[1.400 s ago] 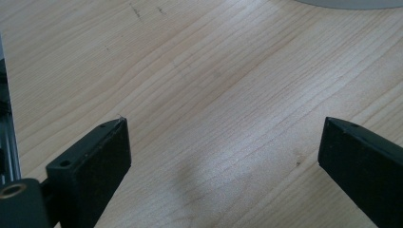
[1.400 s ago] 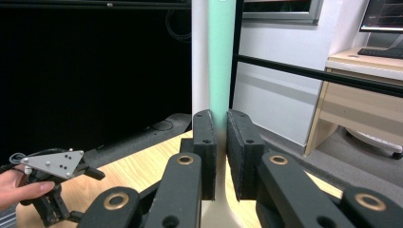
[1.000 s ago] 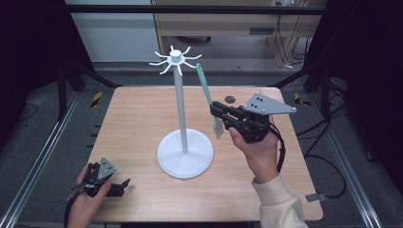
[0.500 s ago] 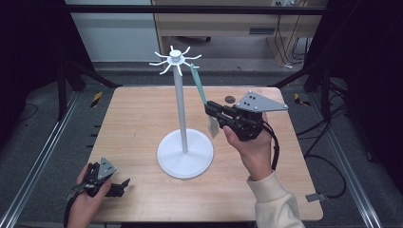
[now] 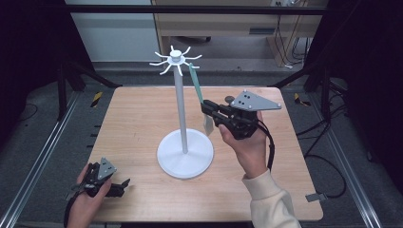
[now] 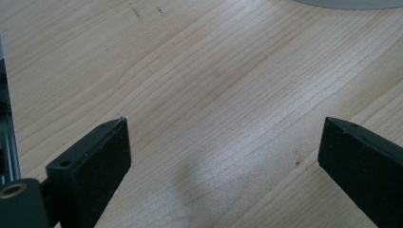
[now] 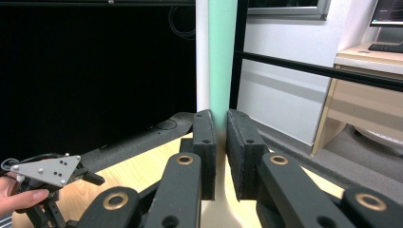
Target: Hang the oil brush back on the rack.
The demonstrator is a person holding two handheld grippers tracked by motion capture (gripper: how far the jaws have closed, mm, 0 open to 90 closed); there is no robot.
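The right gripper has its jaws pressed onto the green handle of a spatula, which passes upright between the pads in the right gripper view. In the high view the right gripper grips the spatula just above its pale blade, and the blade hangs below the jaws, clear of the table.

Compared with the earlier high views, the right hand has carried the spatula a short way toward the pole of the white stand. The upper end of the handle now sits close beside a hook of the crown; whether it already rests on that hook cannot be told at this size. The grip itself is unchanged.

Judgement: the work in hand is hanging the spatula on the stand, and the approach phase is nearly complete. The remaining step is engaging the handle end on a hook before release.

The left gripper lies low on the near left corner of the table, unchanged in place. Its jaws stand wide apart over bare wood in the left gripper view, holding nothing
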